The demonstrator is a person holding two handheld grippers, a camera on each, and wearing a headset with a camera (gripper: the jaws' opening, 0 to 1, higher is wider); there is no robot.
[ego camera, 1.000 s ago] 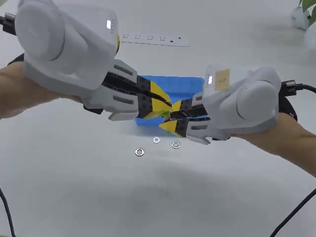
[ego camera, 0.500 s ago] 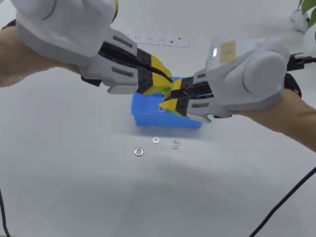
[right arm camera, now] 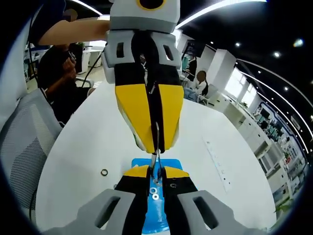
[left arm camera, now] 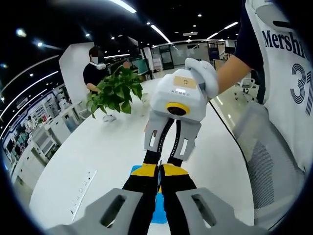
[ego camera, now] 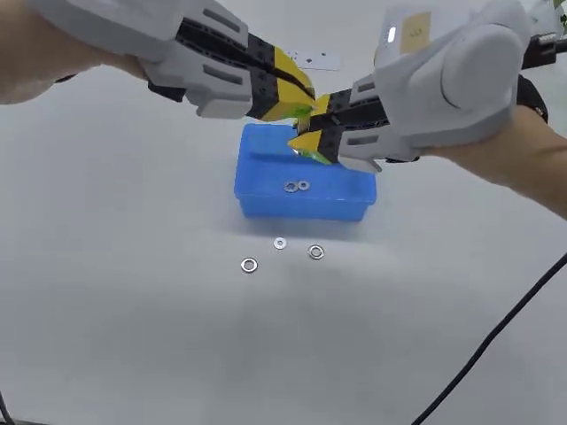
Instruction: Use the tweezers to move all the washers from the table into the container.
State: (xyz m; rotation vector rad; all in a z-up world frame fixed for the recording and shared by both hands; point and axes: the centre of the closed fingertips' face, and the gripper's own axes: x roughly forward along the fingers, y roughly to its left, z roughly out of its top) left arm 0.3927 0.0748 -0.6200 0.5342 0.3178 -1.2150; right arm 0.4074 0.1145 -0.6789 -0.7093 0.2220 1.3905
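Note:
A blue container (ego camera: 266, 197) stands mid-table with two washers (ego camera: 297, 186) lying inside it. In front of it, three washers (ego camera: 280, 243) rest on the white table. My left gripper (ego camera: 301, 96) comes in from the upper left and my right gripper (ego camera: 306, 143) from the right; their yellow tips meet nose to nose above the container's far side. The thin metal tweezers (right arm camera: 156, 159) run from the shut jaws of the left gripper (right arm camera: 155, 146) into the shut jaws of the right gripper (right arm camera: 154, 172). The left gripper (left arm camera: 159, 172) faces the right gripper's white body.
A white power strip (ego camera: 321, 60) lies behind the grippers. A black cable (ego camera: 496, 336) crosses the table at the lower right. A potted plant (left arm camera: 115, 90) stands at the far table edge, with a person behind it.
Both grippers, still tip to tip, have risen and moved back from over the container's front. The container's inside, with two washers, has come into sight. The loose washers have not moved.

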